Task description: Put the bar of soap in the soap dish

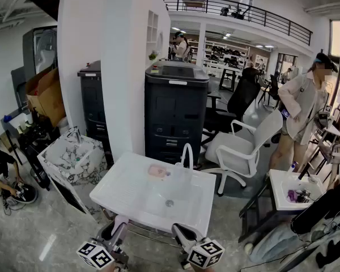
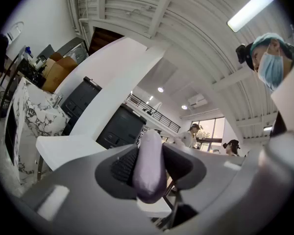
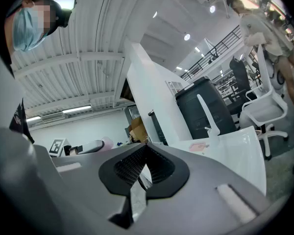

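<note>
At the near edge of a white sink (image 1: pixel 116 181) in an open workshop, a pale lilac bar of soap (image 2: pixel 149 166) is held on edge in the left gripper (image 1: pixel 117 230). Its ribbed pads are pressed against the bar's two broad faces. The bar is kept just short of the sink's front rim, low in the head view and well apart from the soap dish (image 1: pixel 158 171). The dish, pink and shallow, is seen on the sink's back ledge, just left of the curved white faucet (image 1: pixel 188 154). The right gripper (image 3: pixel 146 150) is held beside the left one at the same front rim, level with it. Its jaws are brought together at the tips, and nothing is caught between them. Behind the sink a dark copier (image 1: pixel 175 109) is set against a white pillar, and a white office chair (image 1: pixel 245 151) is parked to its right. A marble-patterned cabinet (image 1: pixel 73 162) is seen to the sink's left. A person in a light jacket (image 1: pixel 301 109) is pictured standing at the far right.
</note>
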`<control>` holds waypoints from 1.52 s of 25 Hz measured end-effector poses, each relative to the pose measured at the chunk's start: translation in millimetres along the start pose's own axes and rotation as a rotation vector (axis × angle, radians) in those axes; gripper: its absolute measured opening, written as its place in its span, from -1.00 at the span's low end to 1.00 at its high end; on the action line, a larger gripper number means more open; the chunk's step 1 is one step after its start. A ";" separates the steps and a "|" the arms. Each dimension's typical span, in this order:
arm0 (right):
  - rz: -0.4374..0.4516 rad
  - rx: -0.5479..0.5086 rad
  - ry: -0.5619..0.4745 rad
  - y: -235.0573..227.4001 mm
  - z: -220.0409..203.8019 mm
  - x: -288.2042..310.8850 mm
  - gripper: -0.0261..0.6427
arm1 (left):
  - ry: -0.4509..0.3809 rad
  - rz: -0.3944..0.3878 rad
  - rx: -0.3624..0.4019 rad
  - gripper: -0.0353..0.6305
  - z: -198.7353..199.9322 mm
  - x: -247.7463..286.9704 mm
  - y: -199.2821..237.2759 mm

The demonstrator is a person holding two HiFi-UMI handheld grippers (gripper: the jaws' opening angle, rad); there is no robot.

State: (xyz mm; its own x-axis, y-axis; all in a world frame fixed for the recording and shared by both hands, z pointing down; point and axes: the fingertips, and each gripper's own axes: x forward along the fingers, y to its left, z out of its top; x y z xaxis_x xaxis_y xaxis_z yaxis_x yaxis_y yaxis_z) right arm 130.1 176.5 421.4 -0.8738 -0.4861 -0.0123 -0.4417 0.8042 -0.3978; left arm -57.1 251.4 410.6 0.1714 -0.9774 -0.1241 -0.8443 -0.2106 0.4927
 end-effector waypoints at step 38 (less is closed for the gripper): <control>-0.303 0.071 -0.032 -28.4 -42.7 242.7 -0.92 | 0.192 -0.223 -0.089 -0.28 63.8 130.0 257.9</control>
State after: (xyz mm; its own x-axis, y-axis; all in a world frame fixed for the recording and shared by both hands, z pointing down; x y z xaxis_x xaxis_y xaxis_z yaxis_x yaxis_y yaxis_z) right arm -78.1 50.4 468.9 -0.6975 -0.7112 0.0882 -0.6645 0.5958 -0.4511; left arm -285.0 71.3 466.5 0.4474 -0.8911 -0.0763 -0.7291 -0.4128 0.5460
